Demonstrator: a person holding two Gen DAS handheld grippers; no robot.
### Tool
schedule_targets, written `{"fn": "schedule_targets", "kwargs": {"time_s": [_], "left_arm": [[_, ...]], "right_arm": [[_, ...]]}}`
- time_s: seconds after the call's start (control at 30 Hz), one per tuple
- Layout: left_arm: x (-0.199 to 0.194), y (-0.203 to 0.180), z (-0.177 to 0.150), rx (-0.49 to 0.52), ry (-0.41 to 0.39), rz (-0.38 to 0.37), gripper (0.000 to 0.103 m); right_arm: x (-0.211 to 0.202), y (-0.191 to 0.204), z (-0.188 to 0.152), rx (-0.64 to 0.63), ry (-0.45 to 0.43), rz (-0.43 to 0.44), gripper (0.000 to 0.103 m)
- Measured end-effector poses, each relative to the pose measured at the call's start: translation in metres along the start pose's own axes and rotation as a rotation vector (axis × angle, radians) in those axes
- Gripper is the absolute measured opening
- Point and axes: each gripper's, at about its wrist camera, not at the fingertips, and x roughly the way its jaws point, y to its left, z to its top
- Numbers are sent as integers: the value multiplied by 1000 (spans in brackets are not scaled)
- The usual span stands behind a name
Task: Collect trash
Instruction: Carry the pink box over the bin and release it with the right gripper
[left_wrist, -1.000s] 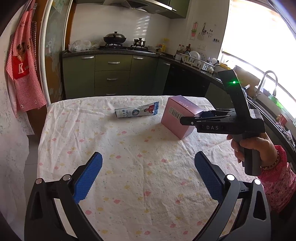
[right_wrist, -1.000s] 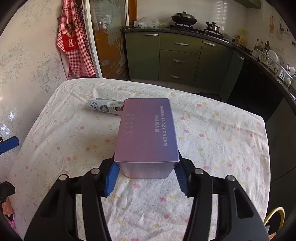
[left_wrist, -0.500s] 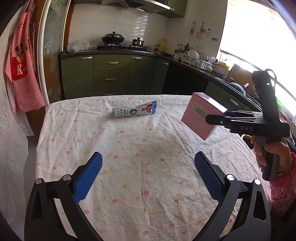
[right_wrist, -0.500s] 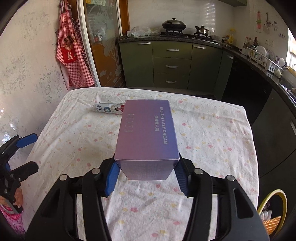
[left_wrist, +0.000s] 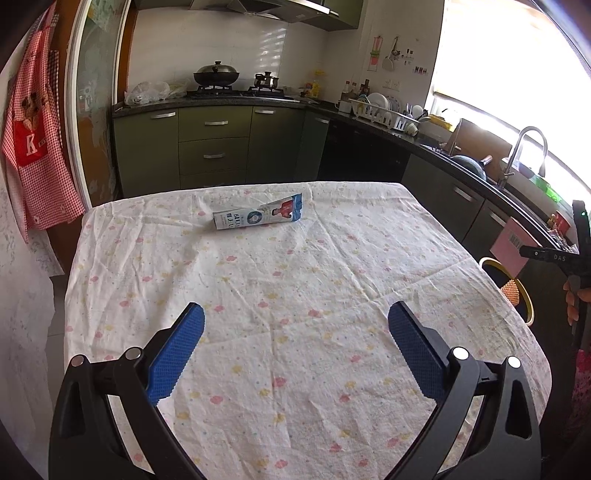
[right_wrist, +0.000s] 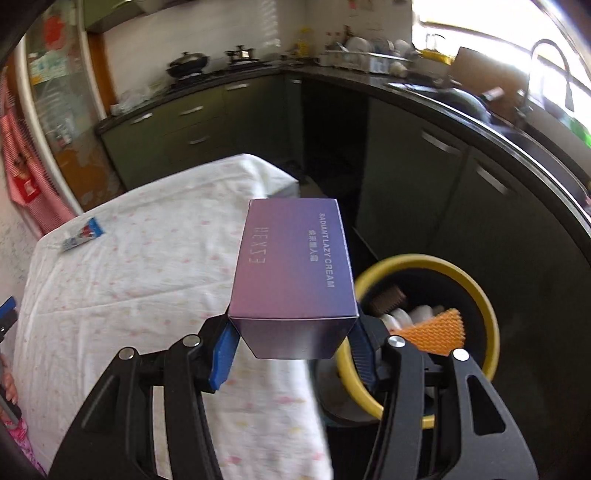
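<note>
My right gripper (right_wrist: 291, 350) is shut on a purple cream box (right_wrist: 291, 266) and holds it in the air past the table's right edge, beside a yellow-rimmed trash bin (right_wrist: 480, 295). In the left wrist view the box (left_wrist: 511, 247) and the bin (left_wrist: 524, 295) show at the far right. A blue and white toothpaste tube (left_wrist: 258, 218) lies at the far side of the table; it also shows in the right wrist view (right_wrist: 81, 238). My left gripper (left_wrist: 295, 343) is open and empty above the table's near part.
The table (left_wrist: 295, 280) has a white flowered cloth. The bin holds an orange mesh piece (right_wrist: 436, 328) and other trash. Dark green kitchen cabinets (left_wrist: 214, 147) and a counter with a sink (left_wrist: 517, 170) run behind and to the right. A red apron (left_wrist: 33, 144) hangs left.
My right gripper has lifted the purple box off the table and carried it right, beyond the table edge to beside the bin. My left gripper has stayed open in place.
</note>
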Motion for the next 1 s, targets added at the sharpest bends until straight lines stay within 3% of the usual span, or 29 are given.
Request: {"fn": "schedule_targets", "kwargs": {"time_s": [0.2, 0.27, 0.4, 0.53, 0.87, 1.0], "left_arm": [[5, -3, -1, 13, 9, 4, 98], [6, -4, -1, 15, 11, 3, 98], [8, -5, -2, 20, 19, 2, 98], [10, -8, -3, 34, 29, 0, 98], [17, -15, -3, 52, 64, -5, 98], [15, -17, 8, 77, 104, -53, 98]], "right_arm": [[44, -80, -16, 113, 95, -172, 52], [49, -97, -21, 147, 97, -237, 61], [32, -106, -30, 205, 51, -247, 62], [10, -90, -38, 160, 12, -272, 63], [-21, -25, -41, 33, -54, -88, 66], [-28, -3, -39, -9, -68, -25, 66]]}}
